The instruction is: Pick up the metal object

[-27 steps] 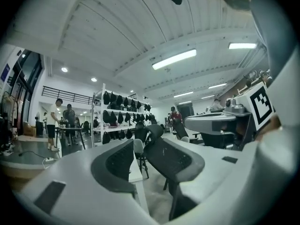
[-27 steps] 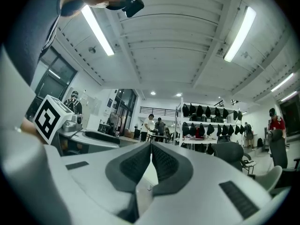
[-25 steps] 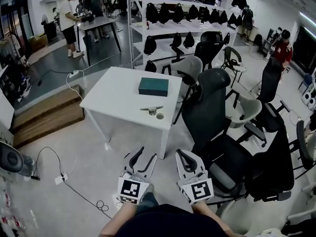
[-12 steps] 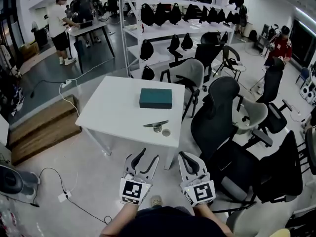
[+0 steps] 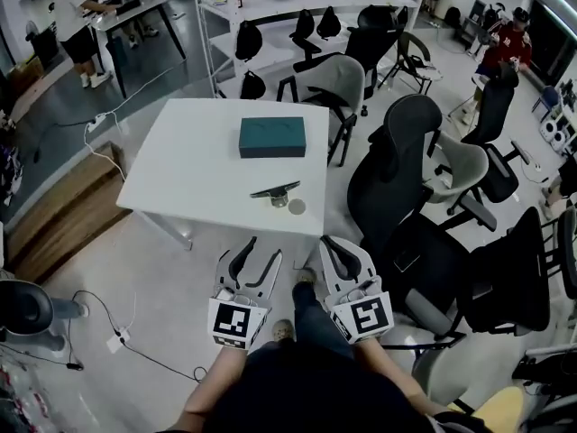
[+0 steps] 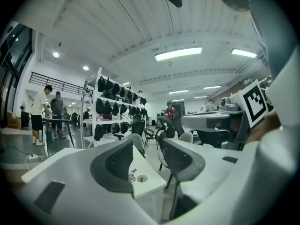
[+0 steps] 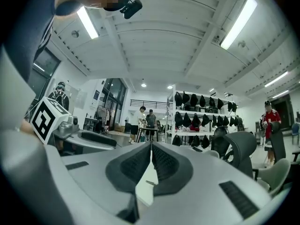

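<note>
The metal object, a dark flat lever on a round shiny base, lies near the front edge of the white table; a small round disc sits beside it. My left gripper hangs over the floor just short of the table, open and empty. In the left gripper view the metal object shows far off between the spread fingers. My right gripper is beside the left one, shut with nothing in it. In the right gripper view, the right gripper has its pads touching.
A teal box lies mid-table. Several office chairs crowd the table's right side and the floor by my right gripper. A wooden step and floor cables lie left. Shelves of black bags and people stand behind.
The table has come closer and lower in the head view as the person stepped toward it. Both grippers keep their places before the body; the left stays open, the right shut.
</note>
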Tool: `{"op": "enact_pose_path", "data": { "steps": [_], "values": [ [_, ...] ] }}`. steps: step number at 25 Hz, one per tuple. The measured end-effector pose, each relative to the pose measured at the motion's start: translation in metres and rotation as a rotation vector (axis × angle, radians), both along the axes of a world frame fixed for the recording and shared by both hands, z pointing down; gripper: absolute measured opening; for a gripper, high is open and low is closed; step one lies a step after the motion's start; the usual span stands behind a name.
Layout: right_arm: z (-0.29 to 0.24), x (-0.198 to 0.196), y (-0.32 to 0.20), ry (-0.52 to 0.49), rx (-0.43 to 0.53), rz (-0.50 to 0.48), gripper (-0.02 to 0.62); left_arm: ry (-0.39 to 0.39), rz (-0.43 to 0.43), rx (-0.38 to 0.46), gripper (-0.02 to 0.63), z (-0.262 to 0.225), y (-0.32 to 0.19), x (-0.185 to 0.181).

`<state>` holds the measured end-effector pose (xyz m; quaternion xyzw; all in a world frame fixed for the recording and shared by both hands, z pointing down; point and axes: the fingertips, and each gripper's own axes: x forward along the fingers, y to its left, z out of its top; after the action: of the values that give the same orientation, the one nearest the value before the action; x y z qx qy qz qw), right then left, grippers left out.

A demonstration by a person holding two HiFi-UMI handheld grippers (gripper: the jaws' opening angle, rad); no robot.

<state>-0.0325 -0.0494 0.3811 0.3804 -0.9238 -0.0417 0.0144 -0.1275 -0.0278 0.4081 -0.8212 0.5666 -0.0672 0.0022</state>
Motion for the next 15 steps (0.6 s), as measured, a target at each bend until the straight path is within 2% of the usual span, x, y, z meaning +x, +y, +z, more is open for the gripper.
{"op": "enact_pose_path", "data": {
  "steps": [7, 15],
  "values": [
    [0.011, -0.022, -0.067, 0.044, 0.012, -0.023, 0.028, -0.030, -0.024, -0.026, 0.181, 0.022, -0.058, -0.024],
    [0.036, -0.038, -0.158, 0.123, 0.048, -0.085, 0.028, -0.164, 0.006, -0.126, 0.193, 0.071, -0.143, -0.025]
  ]
}}
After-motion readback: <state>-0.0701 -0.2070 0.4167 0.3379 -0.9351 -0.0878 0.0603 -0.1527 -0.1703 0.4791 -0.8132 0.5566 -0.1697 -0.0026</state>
